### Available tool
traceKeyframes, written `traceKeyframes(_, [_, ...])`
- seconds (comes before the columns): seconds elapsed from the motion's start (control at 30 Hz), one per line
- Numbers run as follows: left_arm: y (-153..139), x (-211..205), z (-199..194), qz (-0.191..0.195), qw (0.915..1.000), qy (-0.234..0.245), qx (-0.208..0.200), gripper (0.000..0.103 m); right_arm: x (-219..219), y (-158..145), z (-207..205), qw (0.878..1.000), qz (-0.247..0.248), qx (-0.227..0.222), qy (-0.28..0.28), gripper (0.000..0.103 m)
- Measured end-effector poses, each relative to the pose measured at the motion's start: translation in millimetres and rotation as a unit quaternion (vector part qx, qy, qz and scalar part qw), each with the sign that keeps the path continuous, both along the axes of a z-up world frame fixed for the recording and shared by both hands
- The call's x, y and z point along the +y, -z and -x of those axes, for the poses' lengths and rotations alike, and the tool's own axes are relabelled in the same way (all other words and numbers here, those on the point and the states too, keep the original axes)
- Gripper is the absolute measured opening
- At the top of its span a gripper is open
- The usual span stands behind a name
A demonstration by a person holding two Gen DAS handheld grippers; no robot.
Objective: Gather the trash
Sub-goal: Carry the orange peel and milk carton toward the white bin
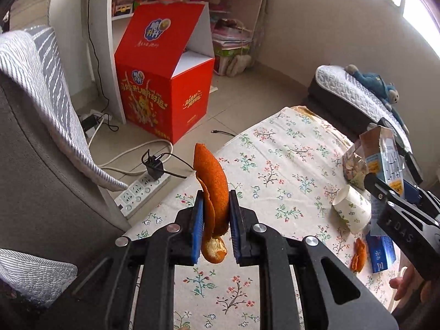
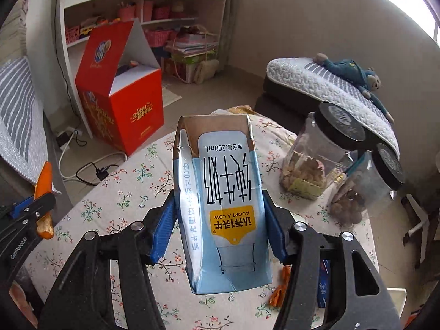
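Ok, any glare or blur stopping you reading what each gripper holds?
Left wrist view: window blown out top right, orange peel sharp in the left gripper. Right wrist view: fisheye bends the edges, milk carton print crisp in the right gripper.

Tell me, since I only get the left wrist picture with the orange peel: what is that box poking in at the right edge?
Observer: The right wrist view shows it whole. It is a light blue milk carton, clamped between the pads of the right gripper, with its print upside down to the camera.
Operator: I can make out one jar half hidden behind it. Is that the only one?
Observer: No, there are two. A clear jar with a black lid sits on the floral tablecloth, and a second jar, also black-lidded, sits just to its right.
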State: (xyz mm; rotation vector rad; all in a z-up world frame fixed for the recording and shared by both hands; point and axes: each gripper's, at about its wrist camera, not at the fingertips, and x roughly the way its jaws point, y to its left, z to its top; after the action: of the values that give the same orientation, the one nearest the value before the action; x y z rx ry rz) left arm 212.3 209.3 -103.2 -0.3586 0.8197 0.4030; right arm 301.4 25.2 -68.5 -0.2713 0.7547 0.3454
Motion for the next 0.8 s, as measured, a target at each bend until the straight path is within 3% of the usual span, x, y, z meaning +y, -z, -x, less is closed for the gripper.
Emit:
traceKeyframes(0.3, [-50.2,-51.7,14.4,-0.037,0.9972,0.038,-0.053,0.017,-71.2,-30.5,44.9,0.994,-0.035,-0.076,0.074,0.056])
traceKeyframes(0.8, [-80.0,-162.2,24.6,-0.084,0.9838,0.125,-0.097,0.018,-168.2,-53.5,88.6,0.974,-0.071,-0.135,0.168,0.056])
